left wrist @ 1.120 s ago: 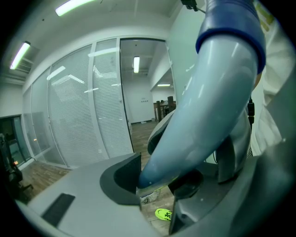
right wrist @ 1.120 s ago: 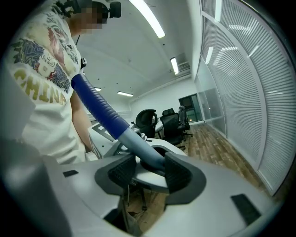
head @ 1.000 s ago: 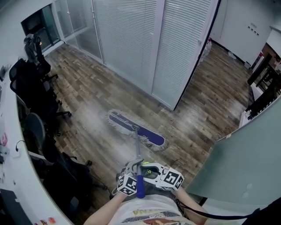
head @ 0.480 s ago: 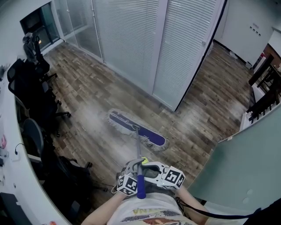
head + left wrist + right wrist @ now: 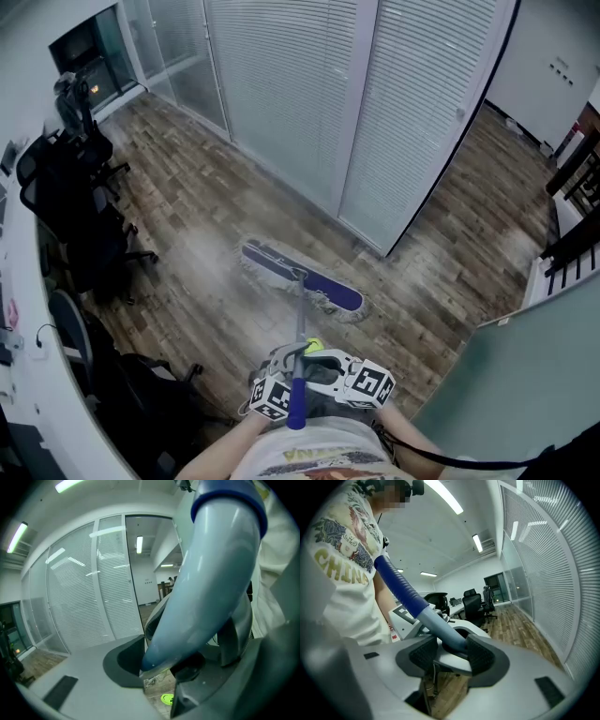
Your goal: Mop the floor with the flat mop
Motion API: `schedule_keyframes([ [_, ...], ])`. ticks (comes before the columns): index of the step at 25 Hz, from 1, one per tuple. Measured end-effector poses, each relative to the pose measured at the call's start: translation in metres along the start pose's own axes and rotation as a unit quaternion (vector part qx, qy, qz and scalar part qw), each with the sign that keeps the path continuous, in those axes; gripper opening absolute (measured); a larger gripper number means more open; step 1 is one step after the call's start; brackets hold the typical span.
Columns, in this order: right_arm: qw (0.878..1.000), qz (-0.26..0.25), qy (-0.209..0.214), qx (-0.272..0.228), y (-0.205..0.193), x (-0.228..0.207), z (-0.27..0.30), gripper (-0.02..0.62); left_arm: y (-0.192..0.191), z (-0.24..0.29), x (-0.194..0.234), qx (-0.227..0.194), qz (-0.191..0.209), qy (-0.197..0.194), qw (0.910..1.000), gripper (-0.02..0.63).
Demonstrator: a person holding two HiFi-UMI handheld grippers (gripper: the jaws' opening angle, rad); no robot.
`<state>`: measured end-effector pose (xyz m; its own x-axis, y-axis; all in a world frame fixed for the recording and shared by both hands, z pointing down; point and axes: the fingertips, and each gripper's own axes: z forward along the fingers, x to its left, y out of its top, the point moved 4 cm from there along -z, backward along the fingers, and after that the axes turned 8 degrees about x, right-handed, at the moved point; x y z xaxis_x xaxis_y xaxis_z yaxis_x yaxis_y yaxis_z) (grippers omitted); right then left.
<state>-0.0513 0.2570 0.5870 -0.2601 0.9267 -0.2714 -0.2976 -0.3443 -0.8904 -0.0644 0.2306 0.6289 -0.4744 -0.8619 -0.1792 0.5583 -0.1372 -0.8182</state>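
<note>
Floorboards, mop handle between left gripper jaws — just tightened

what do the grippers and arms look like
Both the left gripper and right gripper have pale grey plastic bodies with dark pads; the right one's are ribbed. Each carries a cube of black-and-white square markers. The person wears a white printed T-shirt; a black cable trails by the right arm.

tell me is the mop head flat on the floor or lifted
Flat on the floor: in the head view the mop head lies full length on it, the handle rising from its middle.
</note>
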Motion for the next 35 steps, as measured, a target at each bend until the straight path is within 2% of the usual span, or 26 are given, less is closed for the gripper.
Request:
schedule_keyframes([
  [3,1.000,0.000,0.007,-0.004,0.017,-0.045,0.005,0.197,0.009,0.024,0.041,0.011,0.002,0.004,0.9999,0.098],
  [11,1.000,0.004,0.023,-0.019,0.065,-0.185,0.002,0.198,0.049,0.105,0.159,0.007,-0.015,0.022,0.9996,0.097],
  [16,1.000,0.004,0.019,-0.013,0.081,-0.259,0.012,0.198,0.055,0.152,0.221,0.023,-0.001,0.023,0.9995,0.097],
  [20,1.000,0.021,0.020,-0.012,0.091,-0.294,0.011,0.197,0.060,0.174,0.247,0.042,-0.001,0.016,0.9990,0.097],
  [25,0.999,0.022,0.008,-0.026,0.119,-0.350,-0.006,0.196,0.089,0.210,0.292,0.021,-0.012,0.020,0.9995,0.097],
  [29,0.999,0.027,-0.004,-0.017,0.137,-0.384,0.001,0.196,0.098,0.226,0.327,0.023,0.002,0.008,0.9997,0.097],
  [35,0.998,0.046,-0.042,-0.028,0.155,-0.445,0.019,0.196,0.098,0.261,0.385,0.038,0.049,-0.031,0.9976,0.095],
])
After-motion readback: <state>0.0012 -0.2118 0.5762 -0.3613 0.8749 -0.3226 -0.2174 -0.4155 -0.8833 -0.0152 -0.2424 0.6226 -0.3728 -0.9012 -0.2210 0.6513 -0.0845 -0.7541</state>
